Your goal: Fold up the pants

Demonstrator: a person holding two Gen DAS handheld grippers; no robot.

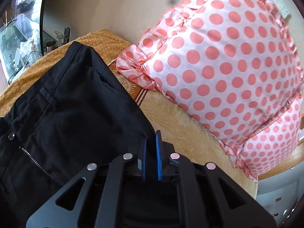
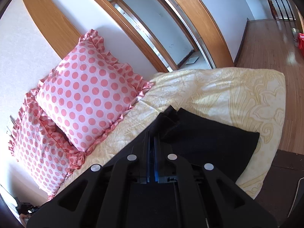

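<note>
Black pants [image 1: 72, 110] lie on the bed, waistband, button and zipper toward the left in the left wrist view. My left gripper [image 1: 151, 137] is shut on the pants' edge at its right side, blue pads close together with black cloth between them. In the right wrist view the pants' leg end [image 2: 207, 134] lies on the pale yellow bedspread [image 2: 218, 87]. My right gripper [image 2: 152, 134] is shut on the pants' cloth, pads pressed together at a bunched fold.
A pink polka-dot pillow [image 1: 228, 72] with ruffles sits close on the right of the left gripper. Two such pillows [image 2: 89, 95] lie at the bed's head. An orange textured blanket [image 1: 102, 41] lies behind the pants. Wooden floor [image 2: 269, 43] is beyond the bed's edge.
</note>
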